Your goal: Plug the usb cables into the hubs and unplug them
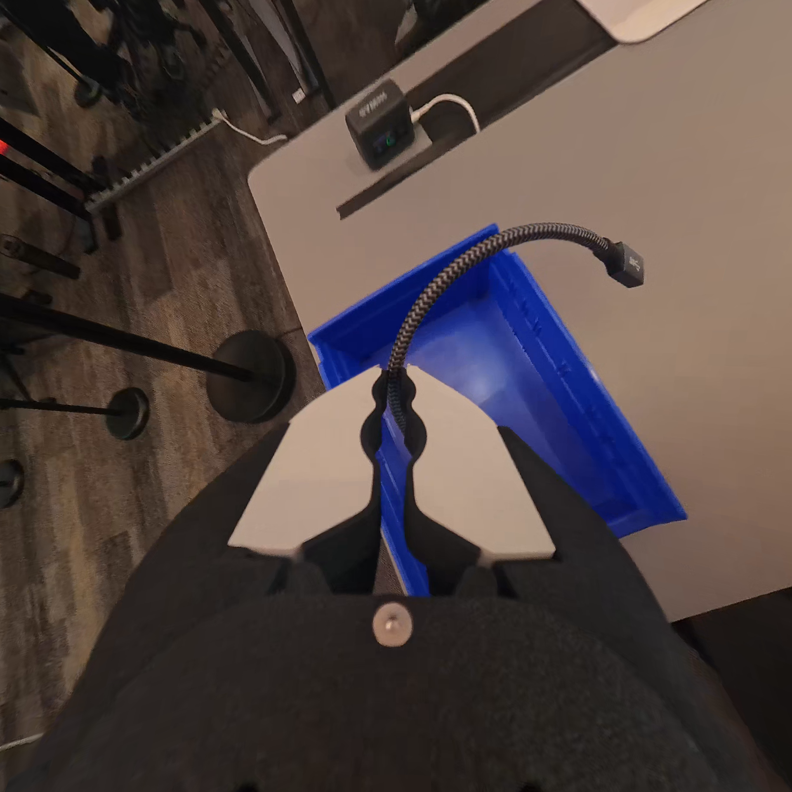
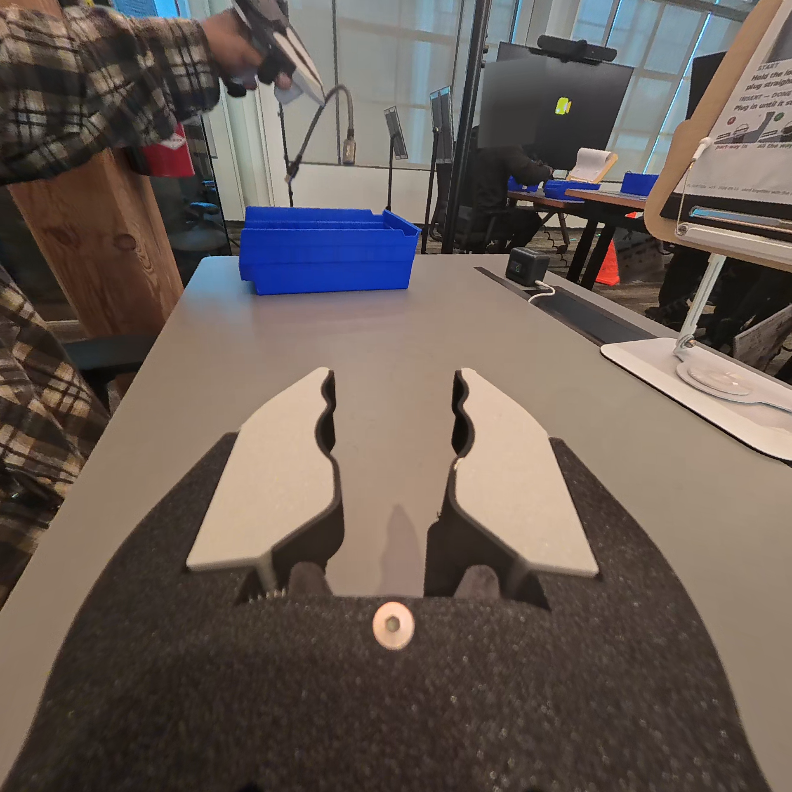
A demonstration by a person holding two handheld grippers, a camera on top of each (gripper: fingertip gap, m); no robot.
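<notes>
A blue bin (image 1: 535,385) sits on the grey bench (image 1: 643,193), a black hub (image 1: 379,124) at its far edge. The left gripper (image 1: 396,377) has its fingers pinching a braided cable (image 1: 450,283) above the bin; the right gripper (image 2: 394,385) has its fingers spread, empty.

Braided usb cable (image 1: 433,295) arched above bin

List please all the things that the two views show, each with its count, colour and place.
cable: one, grey braided with black plug, held in the air above the bin
bin: one, blue, far left part of the table
hub: one, black cube with a white cord, far edge of the table by the slot
table: one, grey, under everything
stand: one, white base with a board of printed pages, right side of the table
sleeve: plaid, upper left of the right wrist view
left tongs: shut on the cable
right tongs: open, empty, low over the table
</notes>
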